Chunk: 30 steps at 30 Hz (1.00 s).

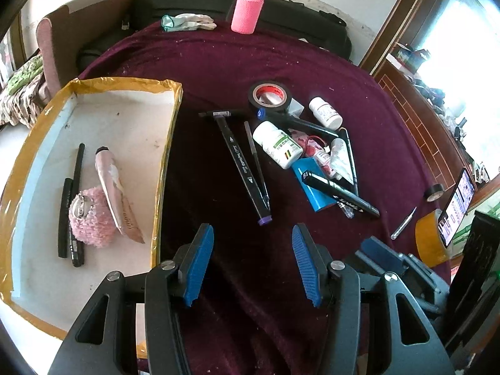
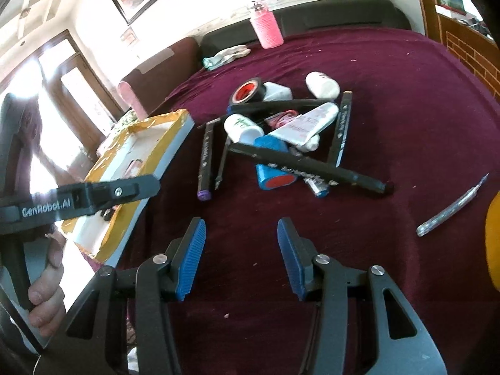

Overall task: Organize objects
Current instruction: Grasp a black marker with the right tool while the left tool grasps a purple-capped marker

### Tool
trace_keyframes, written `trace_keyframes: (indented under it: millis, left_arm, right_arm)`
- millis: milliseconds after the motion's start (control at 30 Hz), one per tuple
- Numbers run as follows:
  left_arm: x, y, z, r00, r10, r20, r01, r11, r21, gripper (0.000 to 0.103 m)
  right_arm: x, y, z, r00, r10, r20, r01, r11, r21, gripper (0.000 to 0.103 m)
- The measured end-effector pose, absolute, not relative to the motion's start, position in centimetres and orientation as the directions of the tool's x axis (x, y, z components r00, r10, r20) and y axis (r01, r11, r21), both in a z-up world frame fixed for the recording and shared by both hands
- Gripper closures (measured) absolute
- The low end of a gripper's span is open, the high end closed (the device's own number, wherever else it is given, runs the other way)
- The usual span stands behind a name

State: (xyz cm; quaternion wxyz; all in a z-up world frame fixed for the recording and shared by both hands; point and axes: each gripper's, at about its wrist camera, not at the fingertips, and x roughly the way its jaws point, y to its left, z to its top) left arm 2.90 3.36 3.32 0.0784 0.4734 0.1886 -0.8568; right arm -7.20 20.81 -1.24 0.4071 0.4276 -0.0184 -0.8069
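Note:
A pile lies on the maroon cloth: a purple-ended black marker [image 1: 243, 165] [image 2: 204, 159], a black tape roll [image 1: 270, 95] [image 2: 247, 92], a green-labelled white bottle [image 1: 278, 145] [image 2: 242, 126], a blue box [image 1: 312, 187] [image 2: 272, 168] and a white tube [image 1: 340, 156] [image 2: 306, 125]. The yellow-rimmed tray [image 1: 168, 143] [image 2: 175, 143] at left holds a fuzzy pink pouch [image 1: 90, 218], a pink tube [image 1: 115, 193] and black pens [image 1: 70, 212]. My left gripper [image 1: 252, 237] hovers open just short of the marker's purple end. My right gripper [image 2: 241, 228] is open too, empty, short of the pile.
A pink bottle [image 1: 248, 9] and a pale glove [image 1: 187, 22] sit at the far edge by a black couch. A clear pen [image 2: 453, 209], a yellow tape roll [image 1: 429, 237], a small black tape roll [image 1: 434, 192] and a phone [image 1: 456, 207] lie at right. A hand [image 2: 47, 281] grips the left tool.

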Motion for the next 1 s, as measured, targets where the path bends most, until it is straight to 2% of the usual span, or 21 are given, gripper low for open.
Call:
trace_keyframes:
  millis: [267,533,800,833,900,1000]
  left_arm:
    - [2.4,2.9,2.8,-0.527,0.056,-0.848,0.317,-0.913,-0.257,0.056]
    - [2.3,2.3,2.5,-0.519,0.059,-0.853,0.327,-0.908,-0.262,0.056]
    - [2.1,2.6,2.6,-0.52,0.066,-0.852,0.311,-0.914,-0.261,0.056]
    - [2.1,2.6,2.6,-0.518,0.064,-0.853,0.313,-0.914,-0.259,0.056]
    - [2.0,2.5,2.7,-0.517,0.063,-0.854,0.314,-0.914,-0.257,0.056]
    - [1.7,2.6,2.7,-0.516,0.062,-0.854,0.317,-0.913,-0.258,0.056]
  right_arm:
    - [-9.5,20.3,0.2,-0.359,-0.654,-0.666,0.681,-0.672,0.292,0.056]
    - [-12.8,19.5,-1.0,-0.34,-0.62,-0.707,0.687,-0.677,0.263,0.056]
    - [-13.1,18.7,-2.4,-0.371,-0.541,-0.755,0.738,-0.665,0.114,0.056]
    - [-12.7,18.8,-2.4,-0.372,-0.543,-0.753,0.749,-0.654,0.101,0.057]
    - [-12.3,19.1,-2.6,-0.385,-0.536,-0.752,0.755,-0.652,0.078,0.072]
    - [-12.2,19.5,-2.8,-0.386,-0.53,-0.755,0.753,-0.654,0.074,0.079]
